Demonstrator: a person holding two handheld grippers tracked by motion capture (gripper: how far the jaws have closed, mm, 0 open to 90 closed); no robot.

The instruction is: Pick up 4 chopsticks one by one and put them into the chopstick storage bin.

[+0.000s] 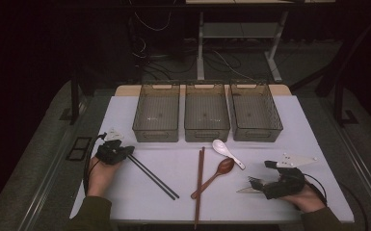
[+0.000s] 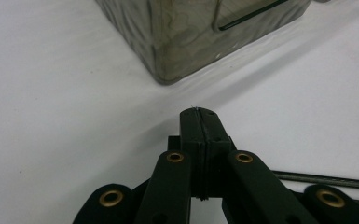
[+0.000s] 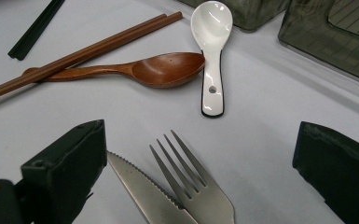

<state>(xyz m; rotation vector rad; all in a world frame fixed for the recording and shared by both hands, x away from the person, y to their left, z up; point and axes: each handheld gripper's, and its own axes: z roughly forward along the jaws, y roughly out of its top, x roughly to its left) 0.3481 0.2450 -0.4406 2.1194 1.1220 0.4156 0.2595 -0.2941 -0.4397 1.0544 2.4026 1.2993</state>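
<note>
My left gripper (image 1: 127, 151) (image 2: 199, 114) rests on the white table (image 1: 294, 139) at the left with its jaws pressed together and nothing between them. A pair of black chopsticks (image 1: 152, 175) (image 2: 321, 179) lies just beside it, running toward the front. At the right front, my right gripper (image 1: 261, 174) (image 3: 203, 140) stands open and points left. A steel knife (image 3: 144, 191) and fork (image 3: 191, 186) lie flat between its jaws, untouched by the pads. Beyond them lie a wooden spoon (image 1: 219, 171) (image 3: 168, 69), a white ceramic spoon (image 1: 227, 151) (image 3: 212, 51) and brown chopsticks (image 1: 200, 180) (image 3: 84, 51).
Three smoky clear bins stand side by side along the back: left (image 1: 155, 134), middle (image 1: 206, 134), right (image 1: 256, 134). A corner of the left bin (image 2: 191, 42) rises close ahead of my left gripper. The brown chopsticks reach past the table's front edge.
</note>
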